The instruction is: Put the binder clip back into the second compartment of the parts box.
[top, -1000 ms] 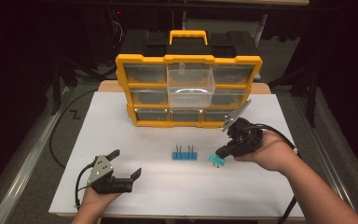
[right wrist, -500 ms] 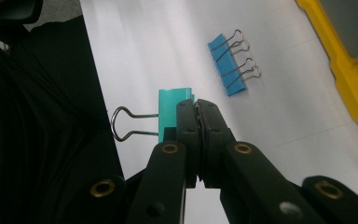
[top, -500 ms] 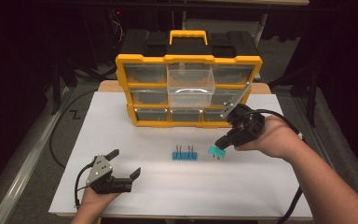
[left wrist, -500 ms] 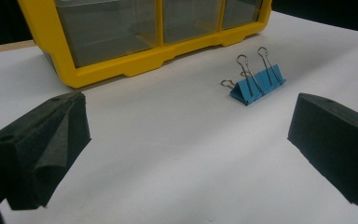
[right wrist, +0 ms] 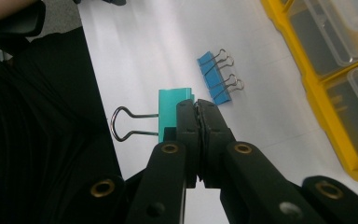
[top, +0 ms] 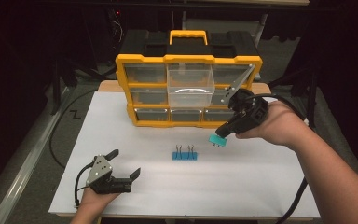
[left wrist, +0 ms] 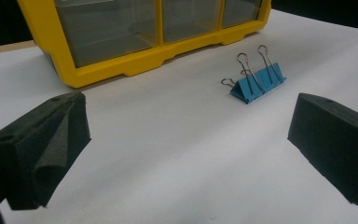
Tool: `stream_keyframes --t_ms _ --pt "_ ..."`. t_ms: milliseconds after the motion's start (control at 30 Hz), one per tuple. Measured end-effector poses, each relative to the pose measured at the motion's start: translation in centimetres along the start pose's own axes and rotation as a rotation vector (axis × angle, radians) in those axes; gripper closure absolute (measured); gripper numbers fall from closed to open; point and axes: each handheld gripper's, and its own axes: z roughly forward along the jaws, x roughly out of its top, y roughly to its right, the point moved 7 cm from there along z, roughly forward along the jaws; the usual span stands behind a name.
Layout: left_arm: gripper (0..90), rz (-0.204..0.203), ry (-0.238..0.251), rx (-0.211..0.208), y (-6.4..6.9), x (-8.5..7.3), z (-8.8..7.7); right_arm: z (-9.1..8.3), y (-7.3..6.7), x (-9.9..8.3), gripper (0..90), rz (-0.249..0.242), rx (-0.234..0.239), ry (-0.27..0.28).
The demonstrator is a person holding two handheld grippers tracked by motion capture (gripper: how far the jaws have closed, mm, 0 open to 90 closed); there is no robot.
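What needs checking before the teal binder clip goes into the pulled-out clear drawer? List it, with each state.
1. Grip: right gripper shut on the teal metal binder clip: ok.
2. Clip clear of the white table: ok.
3. Clear plastic drawer pulled out of the yellow organiser: ok.
4. Room inside the drawer: cannot tell.
5. Left gripper open, resting apart from the path: ok.
6. Blue binder clips lie apart from the lift: ok.

In the right gripper view the teal binder clip [right wrist: 175, 114] has its right part hidden behind the closed jaws at 3 o'clock of it. In the left gripper view the yellow organizer [left wrist: 135, 65] is cut off at 12 o'clock. Drawer contents stay too blurred to tell in the high view.
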Motion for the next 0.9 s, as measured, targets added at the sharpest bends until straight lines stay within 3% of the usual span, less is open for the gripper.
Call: stream_keyframes --t_ms 667,733,767,900 --pt "0.2 0.002 0.002 -0.01 0.1 0.0 -0.1 -4.9 0.3 3.6 89.7 -0.019 -0.057 0.02" --pt "0.2 0.006 0.009 -0.015 0.1 0.0 -0.1 -5.4 0.3 4.1 89.7 -0.018 -0.059 0.027" --pt "0.4 0.018 0.035 -0.014 0.2 0.2 -0.1 -5.7 0.4 4.6 89.7 -0.022 -0.063 0.028" --pt "0.4 0.003 0.042 -0.03 0.3 0.2 -0.1 -6.1 0.5 5.3 89.7 -0.025 -0.068 0.026"
